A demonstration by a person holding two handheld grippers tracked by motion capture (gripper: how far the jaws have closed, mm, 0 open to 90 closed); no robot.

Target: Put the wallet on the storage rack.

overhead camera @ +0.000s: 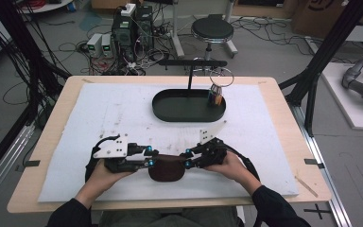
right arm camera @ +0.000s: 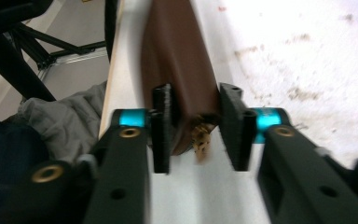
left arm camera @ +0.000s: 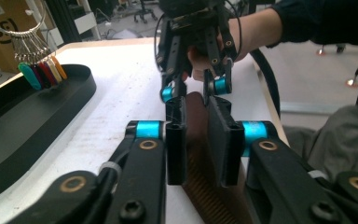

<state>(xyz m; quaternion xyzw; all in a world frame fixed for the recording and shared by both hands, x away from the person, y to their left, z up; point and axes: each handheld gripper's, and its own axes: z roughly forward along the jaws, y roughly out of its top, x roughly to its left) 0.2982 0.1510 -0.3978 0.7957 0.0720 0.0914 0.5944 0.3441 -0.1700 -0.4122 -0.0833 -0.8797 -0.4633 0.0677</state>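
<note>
On the left of the high view a dark frame post and loose black cables run down the grey floor beside the pale wooden worktop [overhead camera: 52, 123], which carries a white, scuffed mat [overhead camera: 113, 109] marked with brownish smudges. Near the front edge the left gripper [overhead camera: 147, 157] points toward the middle, its jaws set on either side of one end of a brown zip pouch [overhead camera: 166, 169]; in the left gripper view the pads [left arm camera: 176, 140] flank the pouch [left arm camera: 200, 154] closely, but I cannot tell whether they press on it. The pouch lies flat on the mat at the front centre, between the two hands. From the other side the right gripper [overhead camera: 189, 158] straddles the opposite end; in the right gripper view one pad [right arm camera: 164, 126] touches the pouch [right arm camera: 179, 70] while the other stands clear of it, so it is not clamped. Farther back sits a black oval tray [overhead camera: 170, 111] with a stand holding a ring of coloured tags [overhead camera: 216, 97]. Behind the worktop are power units, tangled leads and a round stool [overhead camera: 212, 30].
</note>
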